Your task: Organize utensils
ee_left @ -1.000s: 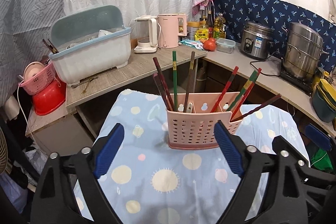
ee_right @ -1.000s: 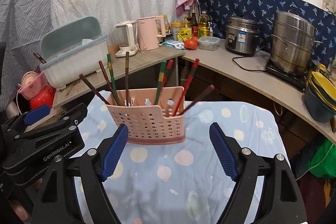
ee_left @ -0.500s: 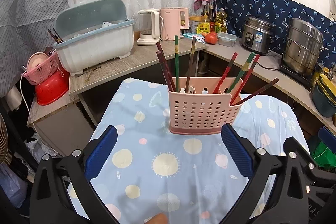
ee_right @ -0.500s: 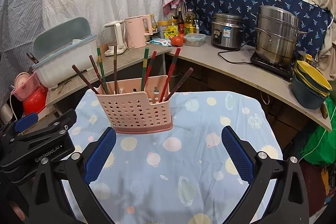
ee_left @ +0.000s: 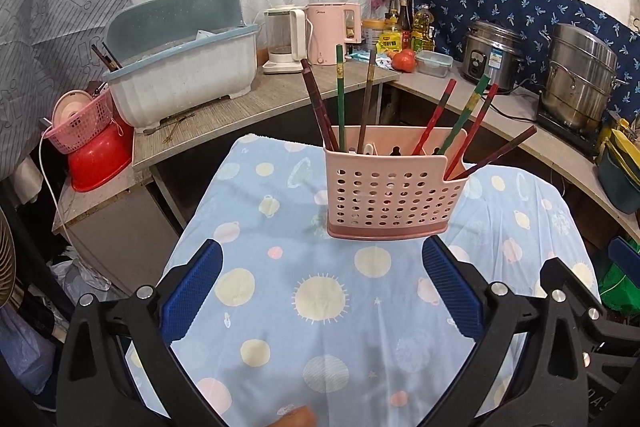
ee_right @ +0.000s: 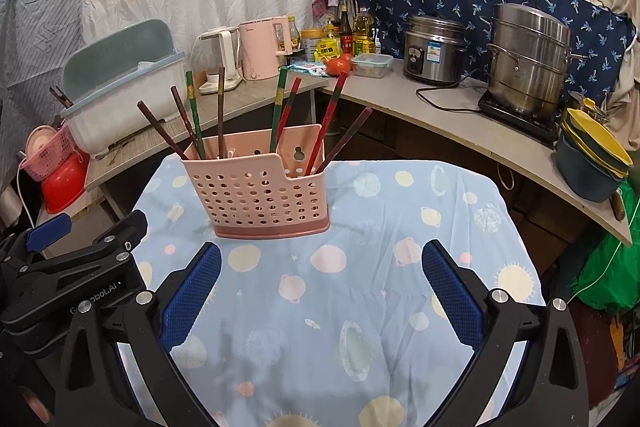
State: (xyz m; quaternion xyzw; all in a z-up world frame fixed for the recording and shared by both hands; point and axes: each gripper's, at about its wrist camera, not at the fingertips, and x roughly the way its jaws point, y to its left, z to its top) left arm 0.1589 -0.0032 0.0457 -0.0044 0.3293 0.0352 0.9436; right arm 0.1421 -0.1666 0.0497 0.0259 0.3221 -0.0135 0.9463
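Note:
A pink perforated utensil holder (ee_left: 390,193) stands on a table with a light blue patterned cloth (ee_left: 320,307); it also shows in the right wrist view (ee_right: 260,195). Several chopsticks (ee_left: 340,99) in dark red, green and brown stand upright or lean in its compartments (ee_right: 280,107). My left gripper (ee_left: 320,287) is open and empty, well short of the holder. My right gripper (ee_right: 320,287) is open and empty, also short of it. The left gripper's body (ee_right: 72,279) shows at the lower left of the right wrist view.
A wooden counter (ee_left: 248,107) behind holds a white dish rack (ee_left: 180,75), two kettles (ee_left: 328,31), bottles, a rice cooker (ee_right: 432,55) and a steel pot (ee_right: 528,63). A pink basket on a red basin (ee_left: 92,147) sits left. Stacked bowls (ee_right: 592,155) sit right.
Both grippers have drawn back and up from the holder, which now looks smaller and farther off. Both stay open and empty. The holder and chopsticks have not moved.

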